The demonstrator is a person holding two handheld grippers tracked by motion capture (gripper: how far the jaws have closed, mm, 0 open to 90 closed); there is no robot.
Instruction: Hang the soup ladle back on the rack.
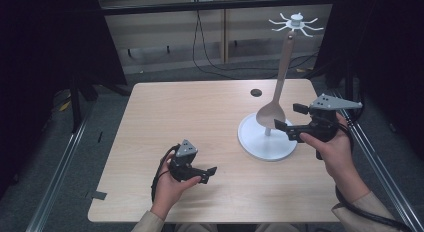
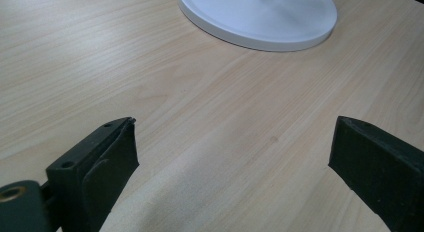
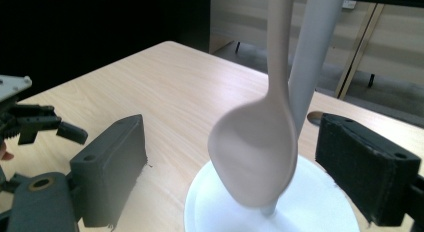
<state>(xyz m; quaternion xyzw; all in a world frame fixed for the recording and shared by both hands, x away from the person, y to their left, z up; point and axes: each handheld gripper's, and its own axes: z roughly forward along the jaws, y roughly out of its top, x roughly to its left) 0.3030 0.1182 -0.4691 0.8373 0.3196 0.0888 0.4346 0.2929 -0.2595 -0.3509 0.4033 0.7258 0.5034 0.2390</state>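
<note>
The left gripper (image 1: pixel 199 173) rests low on the desk (image 1: pixel 200 112) with jaws apart, while the spoon (image 1: pixel 274 109) hangs near-upright from the white stand (image 1: pixel 265 142), its bowl between the nearer right gripper's (image 1: pixel 295 119) parted jaws.

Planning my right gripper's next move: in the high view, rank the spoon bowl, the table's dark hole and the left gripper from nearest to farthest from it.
From the right gripper:
1. Spoon bowl, just left of its jaws.
2. Dark hole, farther back on the table.
3. Left gripper, across at the near left.
</note>
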